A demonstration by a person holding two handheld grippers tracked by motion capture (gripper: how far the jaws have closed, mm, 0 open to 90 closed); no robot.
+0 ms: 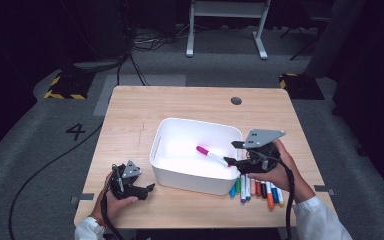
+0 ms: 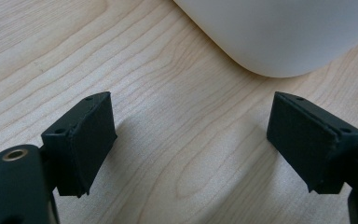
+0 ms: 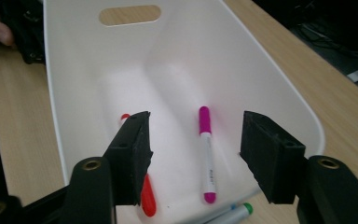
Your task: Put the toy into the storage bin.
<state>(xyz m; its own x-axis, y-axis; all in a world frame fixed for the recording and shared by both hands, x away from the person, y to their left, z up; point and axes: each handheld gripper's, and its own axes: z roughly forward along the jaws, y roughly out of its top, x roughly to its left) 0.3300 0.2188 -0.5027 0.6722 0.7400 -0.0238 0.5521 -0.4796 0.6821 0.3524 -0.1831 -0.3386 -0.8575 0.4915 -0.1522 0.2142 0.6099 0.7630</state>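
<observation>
High view: white bin (image 1: 180,150) sitting mid-tabletop (image 1: 130,110), handle slot on its left wall. Inside, a magenta-capped marker (image 1: 212,156) lying slantwise on the floor of the bin, free of any grip. Right tool (image 1: 234,152) held over the bin's right rim, grey plate on top, jaws pointing left across the bin. Just below that hand, a row of coloured markers (image 1: 255,190) lying side by side on the tabletop against the bin's near right corner. Left tool (image 1: 149,189) resting low at the bin's near left corner, held in the left hand, nothing in it.

Left gripper view: left tool (image 2: 191,135) spread wide, bare wood grain between the pads, nothing gripped. Rounded corner of the white bin (image 2: 284,37) ahead, close but apart from the jaws.

Right gripper view: right tool (image 3: 196,149) parted, holding nothing. Magenta-capped marker (image 3: 207,149) lying on the bin floor beyond the gap, touched by neither pad. Red marker (image 3: 147,198) also in the bin, partly hidden behind the left jaw. Green-capped marker (image 3: 240,212) outside the near wall on the tabletop. Handle slot in the far wall of the bin (image 3: 279,84).
</observation>
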